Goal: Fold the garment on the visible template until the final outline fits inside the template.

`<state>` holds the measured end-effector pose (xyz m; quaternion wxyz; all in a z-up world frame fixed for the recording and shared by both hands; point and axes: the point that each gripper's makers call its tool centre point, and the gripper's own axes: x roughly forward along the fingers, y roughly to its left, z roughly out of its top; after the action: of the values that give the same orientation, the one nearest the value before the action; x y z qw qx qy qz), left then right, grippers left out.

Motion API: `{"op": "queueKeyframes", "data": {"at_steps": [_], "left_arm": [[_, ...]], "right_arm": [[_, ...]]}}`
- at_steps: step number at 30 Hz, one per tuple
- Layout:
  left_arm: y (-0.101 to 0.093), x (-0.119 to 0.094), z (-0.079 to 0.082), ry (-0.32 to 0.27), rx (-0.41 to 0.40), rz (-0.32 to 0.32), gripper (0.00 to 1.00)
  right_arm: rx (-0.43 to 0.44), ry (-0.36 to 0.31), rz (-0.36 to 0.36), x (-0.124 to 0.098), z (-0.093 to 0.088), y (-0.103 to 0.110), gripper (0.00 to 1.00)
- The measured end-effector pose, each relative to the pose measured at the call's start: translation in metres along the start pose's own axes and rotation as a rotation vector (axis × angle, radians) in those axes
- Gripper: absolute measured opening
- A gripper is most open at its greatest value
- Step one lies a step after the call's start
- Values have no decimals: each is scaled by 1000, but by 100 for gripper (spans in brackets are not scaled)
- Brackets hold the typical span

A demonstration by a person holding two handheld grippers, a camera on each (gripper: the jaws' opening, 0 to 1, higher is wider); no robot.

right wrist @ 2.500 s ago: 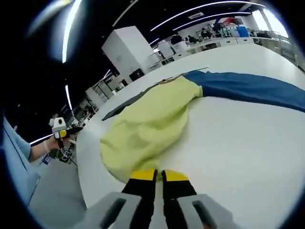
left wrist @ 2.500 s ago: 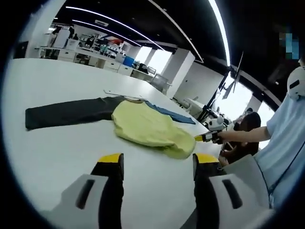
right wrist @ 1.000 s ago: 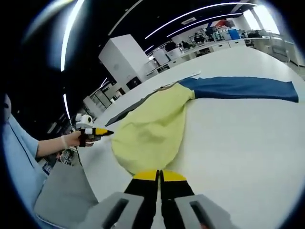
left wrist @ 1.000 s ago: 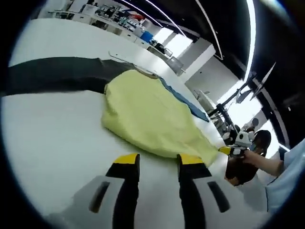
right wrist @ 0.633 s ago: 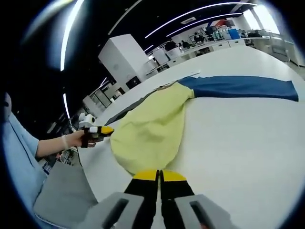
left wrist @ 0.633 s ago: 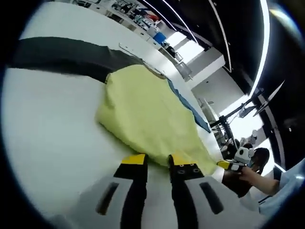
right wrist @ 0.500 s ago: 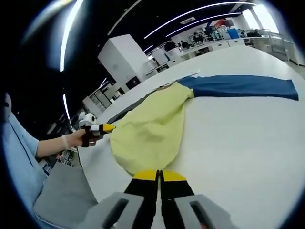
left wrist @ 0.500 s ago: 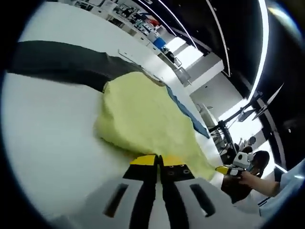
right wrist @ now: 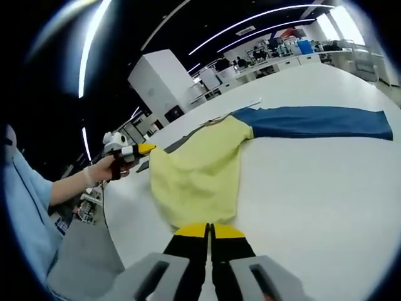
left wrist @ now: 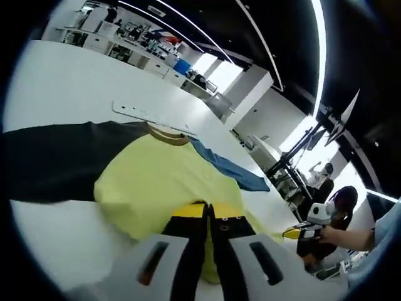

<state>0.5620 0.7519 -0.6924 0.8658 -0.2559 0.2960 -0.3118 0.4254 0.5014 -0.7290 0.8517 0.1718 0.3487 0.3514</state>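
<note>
1. Lying spread on the white bench, the garment has a yellow body, a blue sleeve stretched to one side and a dark sleeve to the other; its collar lies just beside a pale strip on the bench surface.
2. In the left gripper view, the left gripper has its yellow-tipped jaws pressed together, with yellow cloth passing around and beneath the tips. It is judged to be pinching the hem at one lower corner, though the nip itself is hidden.
3. In the right gripper view, the right gripper likewise has its jaws closed, with the near edge of the yellow body running right up to the tips. It appears to pinch the opposite lower corner.
4. Each gripper also appears in the other's view, held by a hand, at the far end of the same hem.
5. Holding both hem corners at once suggests why the grips are placed so: the lower edge can be lifted evenly and carried toward the collar as one straight fold.
6. Both sleeves still extend well beyond the body, so the fold is judged to be at an early stage.
</note>
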Motion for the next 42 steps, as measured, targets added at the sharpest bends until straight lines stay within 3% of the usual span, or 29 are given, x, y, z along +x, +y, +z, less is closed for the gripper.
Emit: {"op": "queueKeyframes", "data": {"at_steps": [9,15,23,30,38,42], "left_arm": [[15,42,1,12,-25,1,0],[25,60,-6,40,-35,14,0],[35,72,-15,64,-28,61,0],[27,68,-10,56,47,51,1],[8,52,0,51,70,-2,22],[2,41,-1,59,84,-13,26]], "right_arm": [[14,-26,-49,-3,8,-14,0],[48,-60,-81,-4,14,-25,0],[61,-49,-90,1,11,-30,0],[62,-44,-90,1,11,-31,0],[57,-46,-83,1,12,-28,0],[58,-51,-80,1,12,-26,0]]}}
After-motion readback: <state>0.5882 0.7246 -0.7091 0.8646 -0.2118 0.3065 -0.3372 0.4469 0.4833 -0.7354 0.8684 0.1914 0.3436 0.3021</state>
